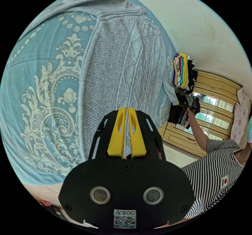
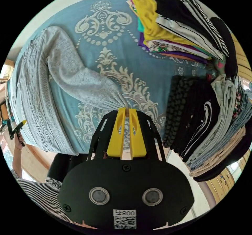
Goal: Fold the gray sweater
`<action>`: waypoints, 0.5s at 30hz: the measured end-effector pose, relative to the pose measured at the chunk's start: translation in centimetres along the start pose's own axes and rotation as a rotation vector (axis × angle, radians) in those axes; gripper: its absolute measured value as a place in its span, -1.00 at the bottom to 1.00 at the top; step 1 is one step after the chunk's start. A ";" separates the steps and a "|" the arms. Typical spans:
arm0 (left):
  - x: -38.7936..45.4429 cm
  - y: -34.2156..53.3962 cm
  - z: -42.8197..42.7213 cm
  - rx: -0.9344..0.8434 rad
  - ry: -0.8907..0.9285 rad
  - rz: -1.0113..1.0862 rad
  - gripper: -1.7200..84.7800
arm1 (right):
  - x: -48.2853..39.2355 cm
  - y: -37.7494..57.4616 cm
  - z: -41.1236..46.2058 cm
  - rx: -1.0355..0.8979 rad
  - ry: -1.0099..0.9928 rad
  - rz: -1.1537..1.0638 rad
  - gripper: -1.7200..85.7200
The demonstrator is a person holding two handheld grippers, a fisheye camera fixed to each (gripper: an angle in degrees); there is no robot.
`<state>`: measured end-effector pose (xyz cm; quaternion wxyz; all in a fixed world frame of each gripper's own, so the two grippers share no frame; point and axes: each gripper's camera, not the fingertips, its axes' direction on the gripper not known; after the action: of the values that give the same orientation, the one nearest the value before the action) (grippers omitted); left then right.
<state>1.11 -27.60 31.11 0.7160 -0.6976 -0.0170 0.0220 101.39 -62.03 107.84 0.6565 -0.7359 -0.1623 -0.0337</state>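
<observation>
The gray cable-knit sweater [image 1: 126, 61] lies spread flat on a blue patterned bedspread [image 1: 44, 93]. In the left gripper view my left gripper [image 1: 127, 109] is shut on the sweater's near edge, with gray knit pinched between the yellow jaws. In the right gripper view my right gripper [image 2: 127, 110] is shut on the cuff of one sleeve [image 2: 78, 80], which stretches away from the sweater body [image 2: 29, 93] across the bedspread [image 2: 147, 69]. The left gripper [image 2: 16, 129] shows small at the body's far edge, held in a hand.
Two stacks of folded clothes sit on the bed beside the sleeve: a colourful one [image 2: 170, 35] and a dark one [image 2: 207, 122]. The stacks [image 1: 183, 74] stand before a wooden cabinet [image 1: 210, 109]. A person in a striped shirt [image 1: 218, 177] stands at the bedside.
</observation>
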 end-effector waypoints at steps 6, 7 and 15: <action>0.0 -0.9 -4.9 0.156 -0.158 -0.072 -0.81 | 6.5 1.3 1.0 0.079 -0.307 0.296 -0.81; 0.3 -1.4 -6.0 0.191 -0.205 -0.081 -0.80 | 6.2 1.7 1.8 0.078 -0.370 0.319 -0.80; 3.0 -8.5 -10.2 0.268 -0.599 -0.068 -0.76 | -6.9 1.3 4.7 0.066 -0.598 0.027 -0.88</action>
<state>4.76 -37.79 39.36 0.7647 -0.5589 -0.2471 0.2046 94.45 -58.85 104.16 0.6036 -0.6934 -0.3398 0.1986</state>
